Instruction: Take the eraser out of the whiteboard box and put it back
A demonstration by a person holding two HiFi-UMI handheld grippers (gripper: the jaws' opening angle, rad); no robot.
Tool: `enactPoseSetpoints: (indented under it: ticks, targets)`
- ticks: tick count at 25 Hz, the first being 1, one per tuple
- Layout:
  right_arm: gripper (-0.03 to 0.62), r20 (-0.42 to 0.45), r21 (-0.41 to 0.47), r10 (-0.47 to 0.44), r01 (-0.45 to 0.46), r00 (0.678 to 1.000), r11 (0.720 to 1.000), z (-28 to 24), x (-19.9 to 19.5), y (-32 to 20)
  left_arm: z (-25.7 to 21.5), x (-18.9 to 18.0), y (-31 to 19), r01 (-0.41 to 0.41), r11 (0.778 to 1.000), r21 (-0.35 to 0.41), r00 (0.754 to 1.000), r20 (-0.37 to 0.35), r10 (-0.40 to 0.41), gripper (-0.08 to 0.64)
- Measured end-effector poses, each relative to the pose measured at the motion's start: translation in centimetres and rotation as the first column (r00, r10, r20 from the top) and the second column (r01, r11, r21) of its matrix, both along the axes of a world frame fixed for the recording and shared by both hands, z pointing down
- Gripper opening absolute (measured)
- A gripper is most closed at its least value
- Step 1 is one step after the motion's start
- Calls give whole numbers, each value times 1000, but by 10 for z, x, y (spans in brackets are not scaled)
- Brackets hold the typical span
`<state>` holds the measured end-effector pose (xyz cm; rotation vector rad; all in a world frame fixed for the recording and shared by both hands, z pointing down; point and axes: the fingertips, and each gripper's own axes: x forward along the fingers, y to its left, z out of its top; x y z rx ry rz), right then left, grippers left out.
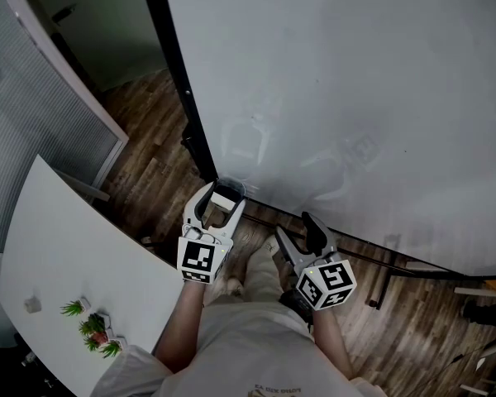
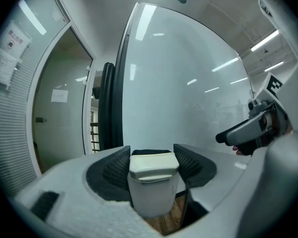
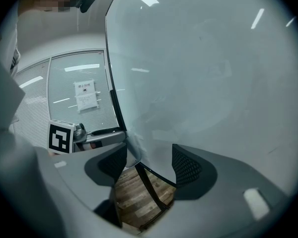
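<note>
The white eraser [image 2: 153, 182] stands upright between the ribbed pads of my left gripper [image 2: 151, 155], and both pads lie against its sides. In the head view the left gripper [image 1: 223, 197] points at the whiteboard's lower left corner, where the eraser [image 1: 225, 203] sits at the small clear box [image 1: 232, 187]. I cannot tell whether the eraser is still partly inside the box. My right gripper [image 1: 294, 228] hovers to the right, near the board's bottom edge. It stands open with only floor and the board's rail between its jaws [image 3: 149, 160].
The large whiteboard [image 1: 339, 98] fills the upper right, with a black frame post [image 1: 178, 81] along its left side. A white table [image 1: 66, 255] with small green plants [image 1: 91, 329] stands at the left. A blinds-covered glass partition [image 1: 33, 114] lies beyond it. The floor is wood [image 1: 157, 164].
</note>
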<state>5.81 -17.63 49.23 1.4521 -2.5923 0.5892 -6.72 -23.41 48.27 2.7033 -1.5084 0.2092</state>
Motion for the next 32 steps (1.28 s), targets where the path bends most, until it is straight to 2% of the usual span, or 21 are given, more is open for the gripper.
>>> enactPoseSetpoints:
  ticks: [19,32]
  targets:
    - [279,5,6,-6,6,1000,1000,-2,1,1,4,-2,1,9,1000,-21,1000,-1,-9,265]
    - [277,8,18,-10,10,1000,1000,-5,2,5,-4,-4,4,11,1000,-13,999,-32,-11,265]
